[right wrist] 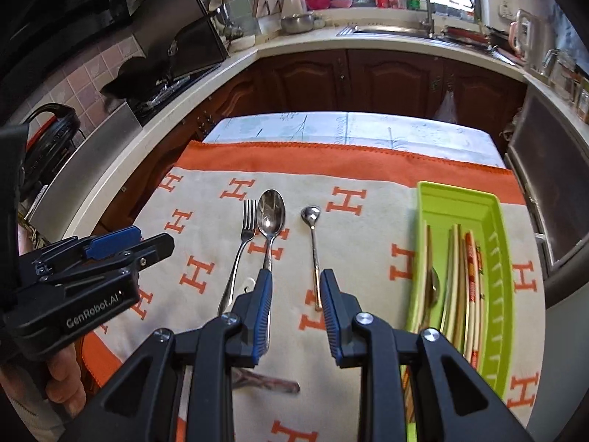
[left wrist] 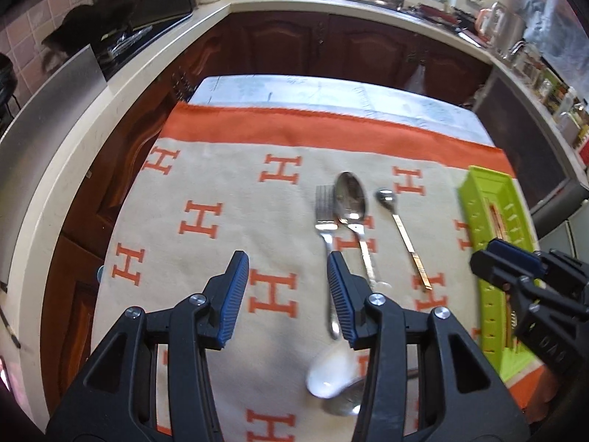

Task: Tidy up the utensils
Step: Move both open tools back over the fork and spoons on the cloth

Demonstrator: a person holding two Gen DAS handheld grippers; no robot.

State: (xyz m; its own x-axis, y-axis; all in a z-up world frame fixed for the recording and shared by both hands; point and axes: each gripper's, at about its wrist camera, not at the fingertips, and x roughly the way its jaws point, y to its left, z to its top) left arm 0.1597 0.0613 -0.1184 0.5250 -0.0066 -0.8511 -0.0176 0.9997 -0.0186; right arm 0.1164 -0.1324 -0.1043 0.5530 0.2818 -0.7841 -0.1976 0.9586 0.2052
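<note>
While fork, big spoon and small spoon lie lined up beside the green tray for sorting, your left gripper and right gripper both hang released, grasping nothing.

On the table lies one cloth patterned with orange letters. On it rest one fork, one large metal spoon and one small spoon with a thin handle, side by side in a row. Nearer in the left wrist view lie two more spoons, one white and one metal, blurred. One green tray sits on the right; it holds several long utensils, at least four, though blur keeps the exact count uncertain. Two grippers are in view, the left gripper and the right gripper.
</note>
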